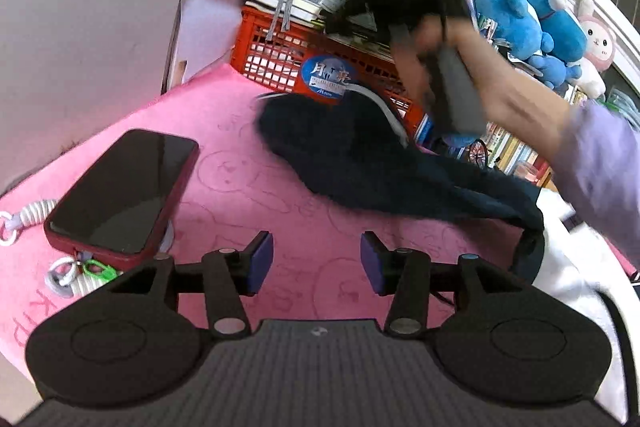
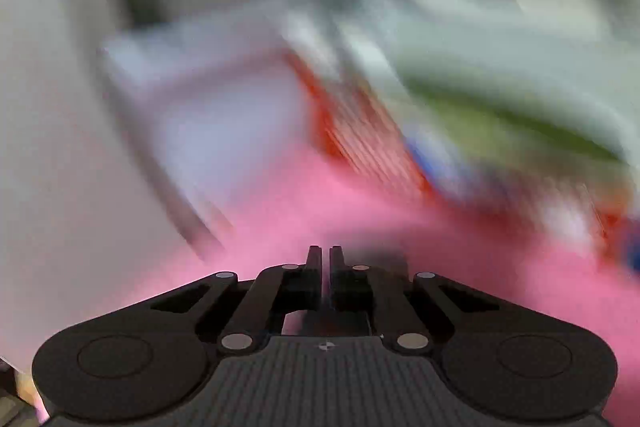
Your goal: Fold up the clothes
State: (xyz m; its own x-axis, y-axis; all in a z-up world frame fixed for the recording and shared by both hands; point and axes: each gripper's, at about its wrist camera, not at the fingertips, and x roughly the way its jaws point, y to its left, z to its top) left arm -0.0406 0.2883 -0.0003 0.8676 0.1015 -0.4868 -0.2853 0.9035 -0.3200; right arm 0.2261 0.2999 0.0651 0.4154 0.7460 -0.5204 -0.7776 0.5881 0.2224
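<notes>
Nearest the left camera: left gripper (image 1: 317,265), jaws apart, nothing between them, over the pink mat (image 1: 240,187).
Beside it: phone (image 1: 120,191), keep cloth off it.
Mid-mat: dark garment (image 1: 360,163), crumpled; flatten before creasing.
Right gripper (image 2: 325,259): closed, apparently empty; view blurred.
Beyond: red crate (image 1: 280,55), steer clear.

A pink mat (image 1: 248,187) bears faint outlined cartoon faces. The garment (image 1: 360,155) on it is dark navy with a white stripe. The phone (image 1: 120,191) sits in a maroon case. Red lattice crate (image 1: 280,55); blue plush toys (image 1: 532,15); lilac sleeve (image 1: 600,163).
</notes>
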